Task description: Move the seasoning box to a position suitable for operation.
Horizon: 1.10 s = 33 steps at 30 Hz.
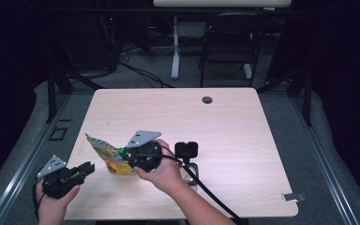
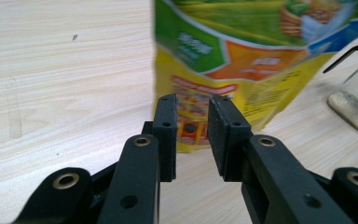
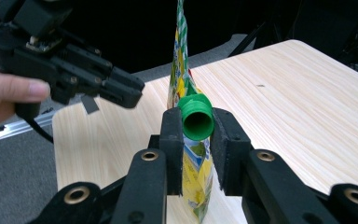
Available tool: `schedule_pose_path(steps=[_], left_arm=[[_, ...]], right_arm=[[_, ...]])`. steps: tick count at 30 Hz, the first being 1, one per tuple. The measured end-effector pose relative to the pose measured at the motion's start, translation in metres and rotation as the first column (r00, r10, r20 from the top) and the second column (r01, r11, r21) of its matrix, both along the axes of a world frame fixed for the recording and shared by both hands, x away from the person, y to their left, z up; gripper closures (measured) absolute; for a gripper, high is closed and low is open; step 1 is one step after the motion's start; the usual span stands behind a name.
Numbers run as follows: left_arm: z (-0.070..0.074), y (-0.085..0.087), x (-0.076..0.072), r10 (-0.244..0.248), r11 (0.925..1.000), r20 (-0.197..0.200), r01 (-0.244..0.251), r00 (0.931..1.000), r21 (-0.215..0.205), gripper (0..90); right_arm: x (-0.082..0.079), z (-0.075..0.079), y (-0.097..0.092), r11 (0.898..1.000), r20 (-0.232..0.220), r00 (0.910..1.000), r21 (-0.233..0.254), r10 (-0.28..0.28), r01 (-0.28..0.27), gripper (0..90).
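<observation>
Gripping the green cap (image 3: 196, 117) of a stand-up pouch (image 1: 107, 157) looks like the step in hand: in the right gripper view the right gripper (image 3: 196, 126) has its jaws part closed around the cap, both pads against its sides (or so near that no gap shows). The pouch stands near the table's (image 1: 225, 126) front left corner, at about 7 o'clock from the table's middle. The left gripper (image 2: 192, 122) is aimed at the pouch's lower face from about 8 o'clock, jaws part open with nothing between them, and not yet touching it.

My guess at the next move: the left gripper closes on the pouch body to steady it, so the right can twist the cap off without the soft pack turning along with it.

The pouch is yellow and green with orange print, flat and thin seen edge-on, its spout at one side. A black-topped dispenser (image 1: 186, 151) stands at 3 o'clock from it.
</observation>
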<state>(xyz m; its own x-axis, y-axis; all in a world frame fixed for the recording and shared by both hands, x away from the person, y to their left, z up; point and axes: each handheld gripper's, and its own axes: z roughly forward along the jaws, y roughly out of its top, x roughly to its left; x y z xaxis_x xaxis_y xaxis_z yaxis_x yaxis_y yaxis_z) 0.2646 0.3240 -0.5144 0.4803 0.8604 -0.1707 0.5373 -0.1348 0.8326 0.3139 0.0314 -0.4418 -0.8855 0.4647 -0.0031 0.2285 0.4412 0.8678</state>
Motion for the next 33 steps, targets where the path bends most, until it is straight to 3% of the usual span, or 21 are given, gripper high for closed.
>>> schedule_pose_path(steps=[9, 16, 27, 33], left_arm=[[-0.002, -0.006, 0.0, -0.015, 0.9999, -0.01, 0.015, 0.9998, 0.008, 73.6], [-0.002, -0.009, 0.0, -0.029, 0.9995, -0.011, 0.03, 0.9995, 0.009, 73.8], [-0.002, -0.009, -0.001, -0.03, 0.9995, -0.016, 0.03, 0.9994, 0.007, 73.8], [-0.003, -0.01, -0.001, -0.031, 0.9995, -0.019, 0.031, 0.9994, 0.01, 73.7]], right_arm=[[-0.015, 0.003, -0.045, 0.999, 0.01, 0.9998, -0.034, 0.017, -0.016, 75.4], [-0.024, 0.003, -0.075, 1.0, 0.01, 1.0, -0.023, 0.002, -0.001, 75.3], [-0.03, 0.005, -0.108, 0.999, 0.005, 0.9999, -0.053, 0.011, -0.011, 75.3], [-0.03, 0.004, -0.116, 0.999, -0.01, 1.0, -0.037, 0.002, -0.003, 75.1]])
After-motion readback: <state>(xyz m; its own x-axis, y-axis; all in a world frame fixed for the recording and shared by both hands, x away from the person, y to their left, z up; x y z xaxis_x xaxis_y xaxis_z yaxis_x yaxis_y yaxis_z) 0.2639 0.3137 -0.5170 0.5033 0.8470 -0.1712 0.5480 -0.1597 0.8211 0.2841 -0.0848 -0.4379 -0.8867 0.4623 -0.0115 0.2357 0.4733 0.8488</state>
